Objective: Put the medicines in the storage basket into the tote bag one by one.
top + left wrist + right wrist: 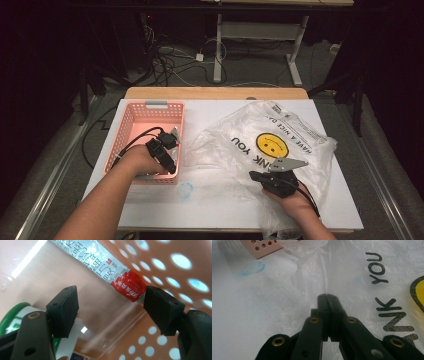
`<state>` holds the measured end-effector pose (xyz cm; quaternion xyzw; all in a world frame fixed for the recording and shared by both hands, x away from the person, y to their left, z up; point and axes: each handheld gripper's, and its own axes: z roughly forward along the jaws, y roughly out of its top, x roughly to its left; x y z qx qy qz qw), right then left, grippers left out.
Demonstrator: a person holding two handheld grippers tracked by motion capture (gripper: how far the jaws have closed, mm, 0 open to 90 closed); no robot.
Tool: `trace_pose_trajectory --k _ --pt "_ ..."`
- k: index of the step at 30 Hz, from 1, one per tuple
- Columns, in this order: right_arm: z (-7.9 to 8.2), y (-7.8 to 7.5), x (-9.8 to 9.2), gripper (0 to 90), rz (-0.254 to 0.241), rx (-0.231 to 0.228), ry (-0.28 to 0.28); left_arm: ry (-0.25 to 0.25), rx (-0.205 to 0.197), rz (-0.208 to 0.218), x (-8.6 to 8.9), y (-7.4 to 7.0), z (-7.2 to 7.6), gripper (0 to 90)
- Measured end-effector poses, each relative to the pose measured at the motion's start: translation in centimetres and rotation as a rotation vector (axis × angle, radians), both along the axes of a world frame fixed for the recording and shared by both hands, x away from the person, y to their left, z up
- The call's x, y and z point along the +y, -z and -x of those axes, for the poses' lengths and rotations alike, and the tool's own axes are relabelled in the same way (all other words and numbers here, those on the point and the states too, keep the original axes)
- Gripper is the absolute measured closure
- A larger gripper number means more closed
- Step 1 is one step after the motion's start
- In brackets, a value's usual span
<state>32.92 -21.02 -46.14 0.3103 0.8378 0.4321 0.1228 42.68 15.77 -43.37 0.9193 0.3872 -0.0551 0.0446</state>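
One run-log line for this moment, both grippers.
left gripper: open in pink basket, by red-ended tube | right gripper: shut on plastic bag | bag: on table

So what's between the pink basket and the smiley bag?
In the high view, bare white table with a small blue ring mark separates the pink basket and the smiley bag.

High overhead view; two close gripper-mounted views, basket (150, 125) shared.
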Motion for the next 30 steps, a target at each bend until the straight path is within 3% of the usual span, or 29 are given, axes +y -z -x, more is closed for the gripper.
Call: trace_pose_trajectory --k 3,9,15,17,23,26,30 --pt "0.0 0.0 0.0 90.0 0.002 0.000 -0.001 -0.021 -0.010 0.000 0.1 0.0 -0.2 27.5" --pt "0.0 0.0 0.0 90.0 0.003 0.000 0.000 -0.079 -0.096 -0.024 0.2 -0.4 -0.9 32.2" --pt "0.0 0.1 0.1 90.0 0.003 0.004 0.000 -0.126 -0.202 -0.140 0.4 -0.7 -1.9 39.5" --pt "0.0 0.1 0.0 90.0 0.003 0.004 0.000 -0.142 -0.213 -0.164 0.7 -0.8 -2.3 40.3" --pt "0.0 0.1 -0.1 90.0 0.000 0.002 0.002 -0.231 -0.199 0.006 1.8 -1.8 -3.3 40.5" --pt "0.0 0.0 -0.2 90.0 -0.001 0.002 0.003 -0.267 -0.188 0.034 1.9 -1.5 -4.0 39.9" --pt "-0.1 0.0 -0.3 90.0 -0.002 -0.003 0.004 -0.308 -0.135 0.044 2.0 -0.3 -5.0 39.7"
